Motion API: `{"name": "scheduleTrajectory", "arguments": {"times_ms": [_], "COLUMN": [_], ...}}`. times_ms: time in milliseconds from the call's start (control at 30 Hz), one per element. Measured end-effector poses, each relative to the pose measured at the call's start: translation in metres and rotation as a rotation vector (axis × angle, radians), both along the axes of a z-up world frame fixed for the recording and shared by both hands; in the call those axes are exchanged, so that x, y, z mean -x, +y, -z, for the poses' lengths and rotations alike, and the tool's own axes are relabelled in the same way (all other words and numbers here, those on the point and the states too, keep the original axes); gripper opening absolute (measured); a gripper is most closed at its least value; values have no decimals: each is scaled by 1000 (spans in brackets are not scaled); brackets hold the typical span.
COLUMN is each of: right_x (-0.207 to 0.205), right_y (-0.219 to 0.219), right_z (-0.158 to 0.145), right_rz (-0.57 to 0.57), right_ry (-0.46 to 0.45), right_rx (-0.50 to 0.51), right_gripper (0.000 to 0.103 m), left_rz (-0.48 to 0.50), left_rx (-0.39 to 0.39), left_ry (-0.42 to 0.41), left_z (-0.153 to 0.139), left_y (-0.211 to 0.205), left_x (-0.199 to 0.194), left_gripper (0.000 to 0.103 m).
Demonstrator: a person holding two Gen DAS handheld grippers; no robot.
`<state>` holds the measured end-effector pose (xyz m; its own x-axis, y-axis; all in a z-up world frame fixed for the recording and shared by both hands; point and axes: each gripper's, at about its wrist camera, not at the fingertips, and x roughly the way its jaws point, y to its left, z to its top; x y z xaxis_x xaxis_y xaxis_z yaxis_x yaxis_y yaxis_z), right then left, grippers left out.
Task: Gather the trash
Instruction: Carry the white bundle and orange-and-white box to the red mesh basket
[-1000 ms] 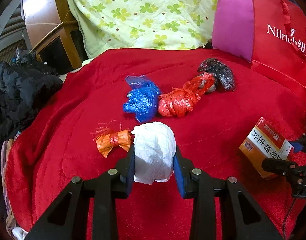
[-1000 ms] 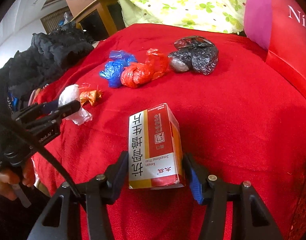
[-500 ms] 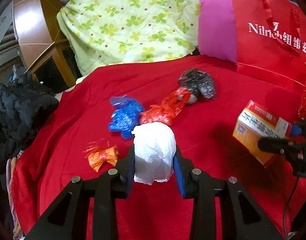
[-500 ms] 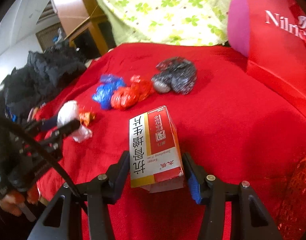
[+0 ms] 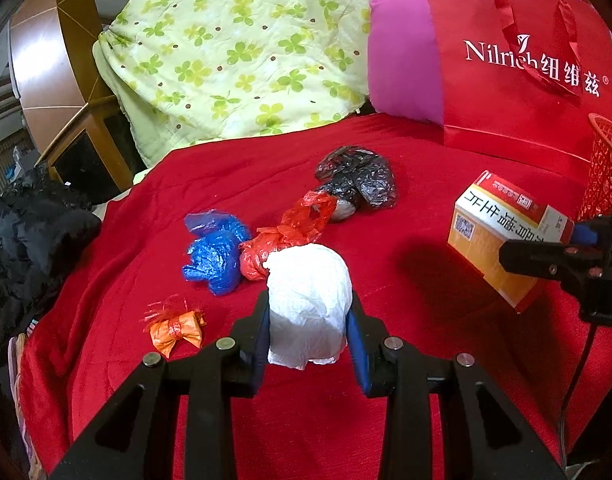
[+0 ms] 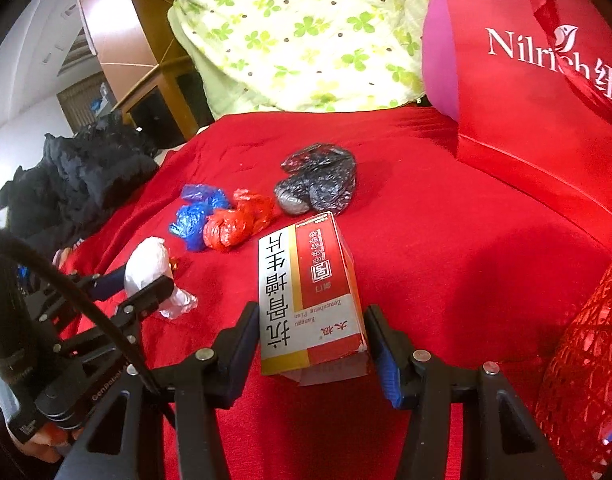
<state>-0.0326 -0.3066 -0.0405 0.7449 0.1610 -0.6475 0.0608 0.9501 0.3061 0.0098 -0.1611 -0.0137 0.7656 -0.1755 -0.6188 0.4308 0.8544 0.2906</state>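
A red blanket (image 5: 386, 208) covers the bed; a red mesh basket (image 6: 586, 360) stands at three o'clock, nearest the right gripper (image 6: 312, 350) pinching the medicine box (image 6: 310, 292). The left gripper (image 5: 308, 338) clamps a white wad (image 5: 308, 300).

Both fisheye views are fairly bright and sharp at the centre, with saturated colour on the red blanket (image 5: 426, 184). Straight lines bend toward the edges, and black vignette fills the corners. A glare patch shines on the wooden headboard (image 5: 38, 76) at ten o'clock. A soft shadow lies under the medicine box (image 5: 502, 232) at three o'clock.
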Motion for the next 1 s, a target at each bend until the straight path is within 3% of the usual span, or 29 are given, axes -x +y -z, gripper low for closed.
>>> {"name": "scheduleTrajectory", "arguments": {"times_ms": [1000], "right_x": [44], "right_y": [-11], "right_z": [-60], "right_rz": [7], "right_ry": [-239], "right_rx": [-26], "right_gripper": [55], "left_rz": [-48], "left_rx": [-28], "left_ry": [-135], "left_z": [-65], "left_y": [2], "left_x": [50], "left_gripper": [37]}}
